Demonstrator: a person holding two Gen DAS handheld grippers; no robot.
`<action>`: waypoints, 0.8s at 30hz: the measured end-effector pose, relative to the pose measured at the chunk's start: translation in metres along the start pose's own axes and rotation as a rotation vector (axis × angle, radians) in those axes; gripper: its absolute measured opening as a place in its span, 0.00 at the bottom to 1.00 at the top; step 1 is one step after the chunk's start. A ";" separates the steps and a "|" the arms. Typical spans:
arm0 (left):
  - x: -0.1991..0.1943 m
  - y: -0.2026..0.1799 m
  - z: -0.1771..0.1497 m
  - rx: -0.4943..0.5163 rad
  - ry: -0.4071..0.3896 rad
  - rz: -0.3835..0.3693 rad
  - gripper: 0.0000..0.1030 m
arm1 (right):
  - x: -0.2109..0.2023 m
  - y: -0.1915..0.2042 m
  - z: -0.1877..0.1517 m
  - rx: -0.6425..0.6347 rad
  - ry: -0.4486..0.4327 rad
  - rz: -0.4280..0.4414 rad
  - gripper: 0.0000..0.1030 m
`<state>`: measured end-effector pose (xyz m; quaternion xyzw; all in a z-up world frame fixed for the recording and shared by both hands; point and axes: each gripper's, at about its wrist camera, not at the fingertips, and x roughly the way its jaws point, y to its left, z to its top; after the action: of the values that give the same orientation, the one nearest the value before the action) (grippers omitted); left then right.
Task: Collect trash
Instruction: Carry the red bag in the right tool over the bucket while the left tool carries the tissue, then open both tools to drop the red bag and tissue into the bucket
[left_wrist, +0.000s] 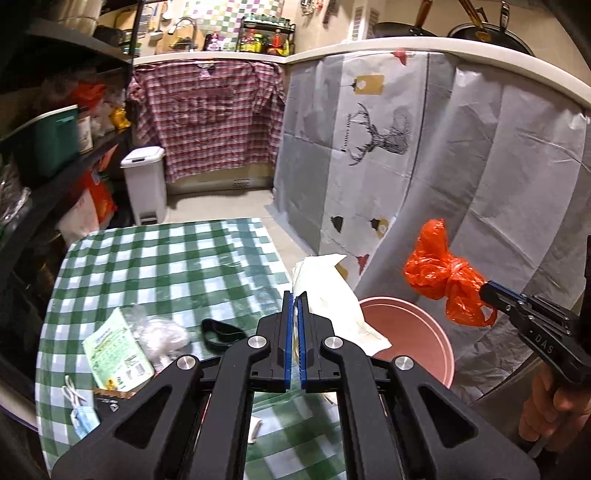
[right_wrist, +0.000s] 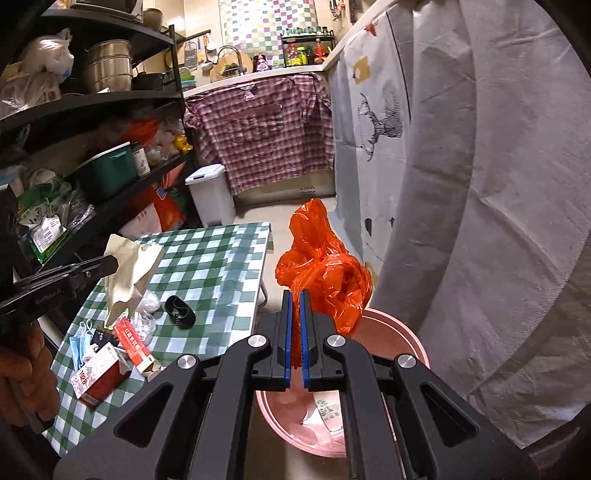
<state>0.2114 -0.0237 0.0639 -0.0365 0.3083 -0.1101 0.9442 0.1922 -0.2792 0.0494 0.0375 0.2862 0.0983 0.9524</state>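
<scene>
Two raised, left hand-held gripper (left_wrist: 296, 295) pinching white paper (left_wrist: 325, 291), right hand-held gripper (right_wrist: 296, 295) pinching orange bag (right_wrist: 325, 273) above pink bin (right_wrist: 413, 354)

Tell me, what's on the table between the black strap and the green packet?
A crumpled clear plastic wrapper lies between the black strap and green packet on the table, seen in the left wrist view.

"DAS" on right gripper (left_wrist: 484, 291); "1908" on carton (right_wrist: 98, 376).

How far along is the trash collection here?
Done: some wrappers already lie in the pink bin. In hand: the right gripper holds the orange bag above it; the left gripper holds a crumpled paper. Left: masks, boxes and wrappers on the table.
</scene>
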 end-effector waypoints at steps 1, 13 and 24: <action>0.002 -0.004 0.000 0.005 0.002 -0.004 0.02 | 0.000 -0.002 0.000 0.004 0.001 -0.001 0.04; 0.033 -0.036 -0.010 0.052 0.055 -0.037 0.02 | 0.004 -0.017 -0.003 0.025 0.024 -0.028 0.04; 0.059 -0.061 -0.021 0.070 0.115 -0.102 0.02 | 0.009 -0.028 -0.006 0.038 0.046 -0.044 0.04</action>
<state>0.2340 -0.0963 0.0213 -0.0125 0.3556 -0.1706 0.9188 0.2006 -0.3044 0.0360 0.0471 0.3107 0.0727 0.9466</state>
